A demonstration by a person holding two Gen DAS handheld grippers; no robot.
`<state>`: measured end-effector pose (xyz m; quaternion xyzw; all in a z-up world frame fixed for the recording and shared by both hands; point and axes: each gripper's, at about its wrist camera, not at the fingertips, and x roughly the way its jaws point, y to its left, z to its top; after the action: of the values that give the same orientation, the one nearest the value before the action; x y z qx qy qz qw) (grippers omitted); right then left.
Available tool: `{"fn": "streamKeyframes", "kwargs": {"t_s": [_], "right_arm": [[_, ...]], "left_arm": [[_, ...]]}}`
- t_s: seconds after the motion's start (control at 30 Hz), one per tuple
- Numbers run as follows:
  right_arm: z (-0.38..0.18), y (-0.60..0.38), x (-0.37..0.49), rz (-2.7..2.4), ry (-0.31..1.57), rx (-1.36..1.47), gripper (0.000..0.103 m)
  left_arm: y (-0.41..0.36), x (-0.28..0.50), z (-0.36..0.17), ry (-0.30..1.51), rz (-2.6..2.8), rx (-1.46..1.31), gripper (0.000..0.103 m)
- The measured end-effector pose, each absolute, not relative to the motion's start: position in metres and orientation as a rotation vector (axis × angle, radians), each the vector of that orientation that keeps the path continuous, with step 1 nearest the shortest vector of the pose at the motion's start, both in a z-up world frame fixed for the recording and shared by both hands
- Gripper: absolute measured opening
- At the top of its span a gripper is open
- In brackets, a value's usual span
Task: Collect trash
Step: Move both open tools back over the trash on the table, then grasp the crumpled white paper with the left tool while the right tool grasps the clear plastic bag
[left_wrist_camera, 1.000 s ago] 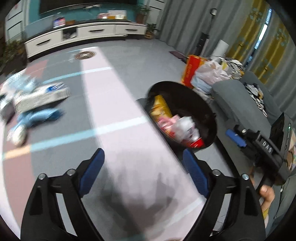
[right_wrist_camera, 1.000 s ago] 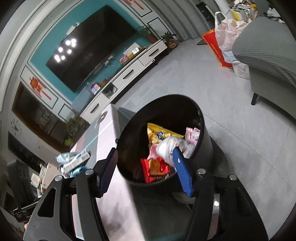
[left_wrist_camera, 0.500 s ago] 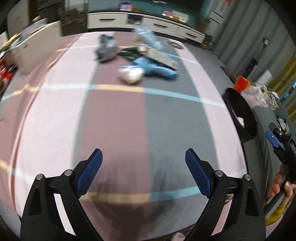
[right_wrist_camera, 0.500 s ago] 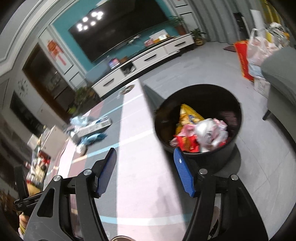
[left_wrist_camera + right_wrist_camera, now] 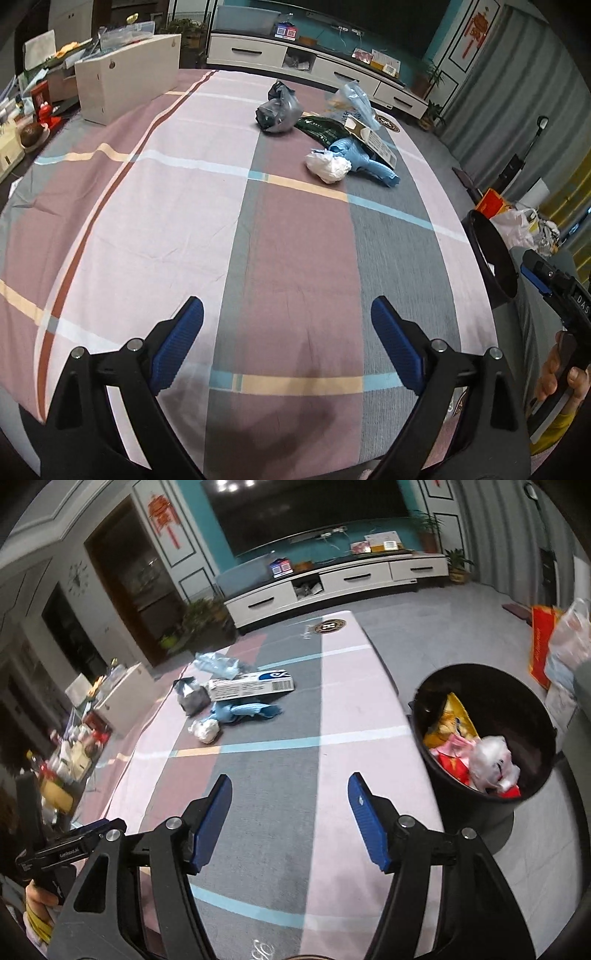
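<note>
Between both pairs of spread, empty fingers we see only bare striped cloth.
Our left gripper [image 5: 286, 332] and right gripper [image 5: 290, 812] both face the trash pile [image 5: 332, 136] near the cloth's far right corner; the blue wrapper [image 5: 245, 710] lies crosswise, closer to our right gripper, which is beside the bin [image 5: 480, 812].

Pretty clearly someone's living room. Big flat-screen TV [image 5: 306, 513] on a teal wall at 12 o'clock, with a long white media console [image 5: 332, 583] under it, potted plants [image 5: 458, 563] beside that, and red knot decorations [image 5: 164, 515] at 11 o'clock. Grey curtains [image 5: 517, 92] hang at 2 o'clock. The bench [image 5: 184, 206] wears a pink, grey and plum checked cloth, and a black trash bin [image 5: 487, 812] of snack wrappers stands on the grey floor at 3 o'clock.
</note>
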<state>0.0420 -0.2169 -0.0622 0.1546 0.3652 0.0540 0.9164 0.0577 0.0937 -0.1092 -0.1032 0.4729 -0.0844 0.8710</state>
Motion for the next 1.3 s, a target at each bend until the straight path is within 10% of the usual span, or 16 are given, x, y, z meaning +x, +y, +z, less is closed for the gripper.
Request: {"fn": "streamKeyframes", "kwargs": {"t_s": [0.6, 0.8, 0.9, 1.3], "right_arm": [[-0.087, -0.217, 0.073, 0.113, 0.800, 0.333, 0.065], [-0.097, -0.224, 0.080, 0.098, 0.819, 0.347, 0.065], [-0.098, -0.223, 0.086, 0.103, 0.821, 0.351, 0.065], [-0.073, -0.172, 0.147, 0.222, 0.774, 0.258, 0.065]], "left_arm": [[0.028, 0.203, -0.133, 0.939, -0.252, -0.102, 0.092], [0.018, 0.233, -0.150, 0.975, -0.229, -0.068, 0.072], [0.021, 0.233, -0.152, 0.982, -0.246, -0.075, 0.034], [0.105, 0.197, -0.102, 0.792, -0.241, -0.326, 0.028]]}}
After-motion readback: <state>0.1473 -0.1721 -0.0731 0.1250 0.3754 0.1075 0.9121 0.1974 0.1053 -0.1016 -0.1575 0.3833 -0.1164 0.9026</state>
